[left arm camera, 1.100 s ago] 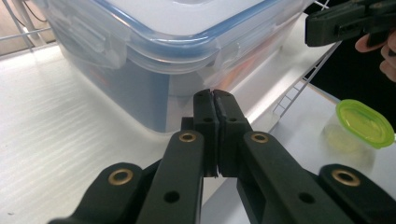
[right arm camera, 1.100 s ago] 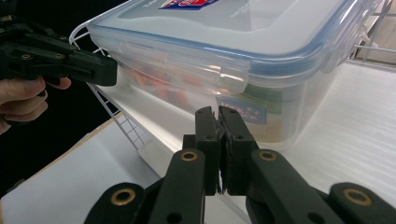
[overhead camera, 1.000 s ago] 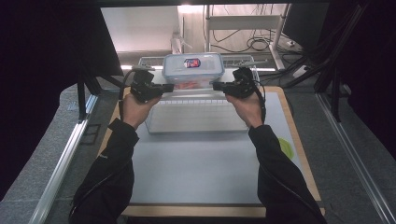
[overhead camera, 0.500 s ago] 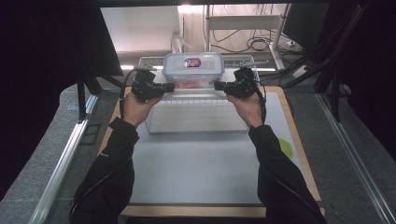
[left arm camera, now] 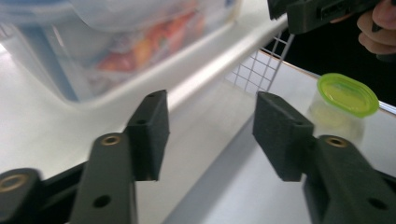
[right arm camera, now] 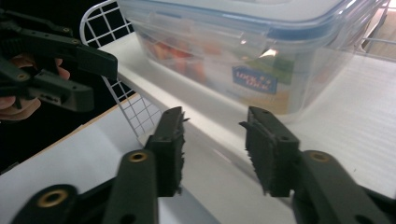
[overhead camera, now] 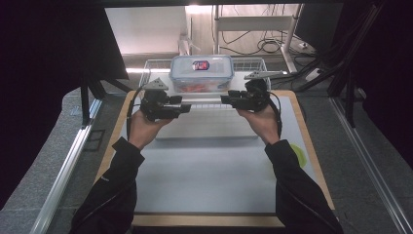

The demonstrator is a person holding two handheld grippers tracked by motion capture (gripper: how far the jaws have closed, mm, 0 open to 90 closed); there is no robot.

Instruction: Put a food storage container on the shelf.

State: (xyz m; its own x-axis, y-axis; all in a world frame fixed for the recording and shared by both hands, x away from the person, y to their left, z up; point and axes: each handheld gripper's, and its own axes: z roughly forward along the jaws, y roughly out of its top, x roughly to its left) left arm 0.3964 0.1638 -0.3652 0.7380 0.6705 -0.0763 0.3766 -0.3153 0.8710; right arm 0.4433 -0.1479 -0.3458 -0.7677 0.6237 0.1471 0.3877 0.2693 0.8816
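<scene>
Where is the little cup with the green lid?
The cup with the green lid sits on the white table near its right edge in the high view, beside the person's right sleeve, well apart from the clear box.

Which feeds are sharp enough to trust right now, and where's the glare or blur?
High view: dark surround, bright patch behind the box, mat evenly lit. Left gripper view: box smeared and overexposed, green-lidded cup soft, tongs crisp. Right gripper view: box fairly sharp, label readable, glare on its latch; tongs in focus.
</scene>
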